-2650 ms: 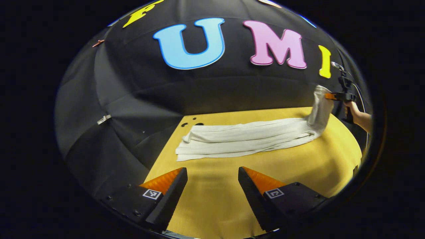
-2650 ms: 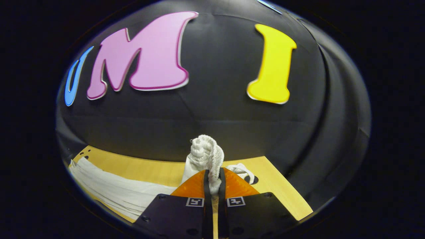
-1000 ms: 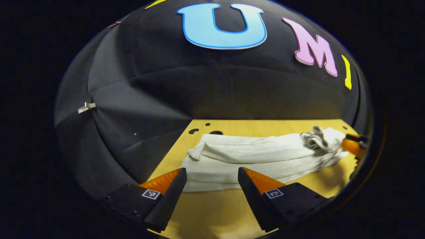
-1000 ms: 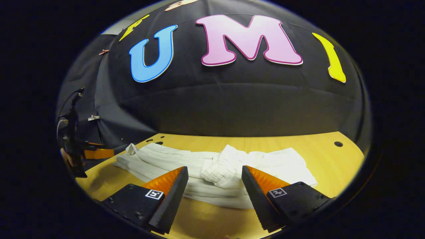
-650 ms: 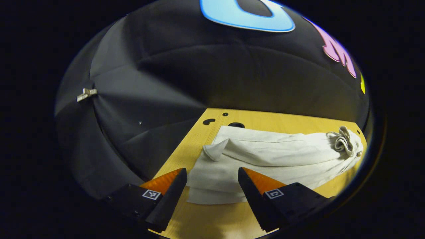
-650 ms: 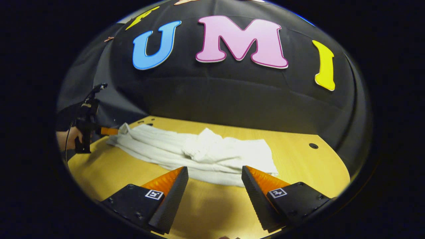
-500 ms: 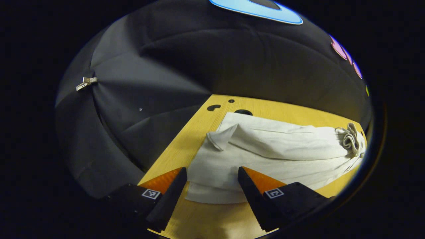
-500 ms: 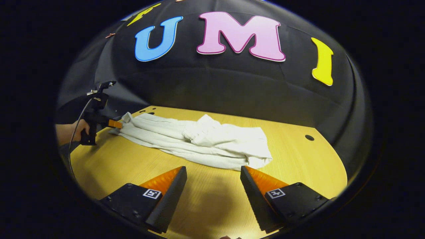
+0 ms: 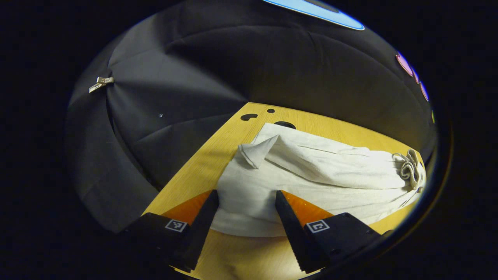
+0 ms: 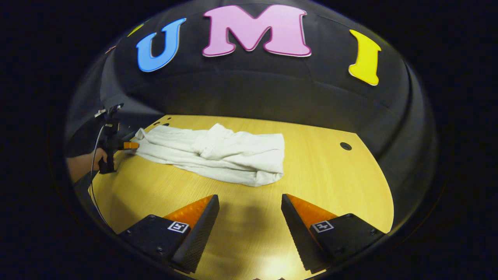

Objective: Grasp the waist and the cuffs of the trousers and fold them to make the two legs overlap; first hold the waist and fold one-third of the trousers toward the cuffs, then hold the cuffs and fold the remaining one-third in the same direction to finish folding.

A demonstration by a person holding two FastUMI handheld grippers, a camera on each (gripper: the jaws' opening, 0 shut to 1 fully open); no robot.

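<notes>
Two grippers, both with jaws spread. In the left gripper view, our left gripper point(image 9: 246, 196) sits low over the cuff end point(image 9: 249, 210) of the white trousers point(image 9: 311, 175), fingers apart on either side of the hem, nothing pinched yet; we cannot tell if the tips touch cloth. Just past the fingers one cuff corner point(image 9: 256, 149) is flipped up. Further along, the legs run stacked toward the waist point(image 9: 408, 169), whose bunched elastic lies folded back on top of them. Beyond that, the wooden table point(image 9: 218, 155) edge with its holes.

In the right gripper view, our right gripper point(image 10: 249, 210) hangs wide over bare table, well apart from the trousers, holding nothing. Past it lies the folded waist end, and at the far left the left gripper, in a hand point(image 10: 99, 157), sits at the cuffs.

We judge the waist third done and the cuff fold in hand. To do it well we go lower so both layers sit between the fingers, close on the whole hem, not the flipped corner, lift just enough to clear, carry it over the waist fold and lay edges flush. Risk: catching one layer only.
</notes>
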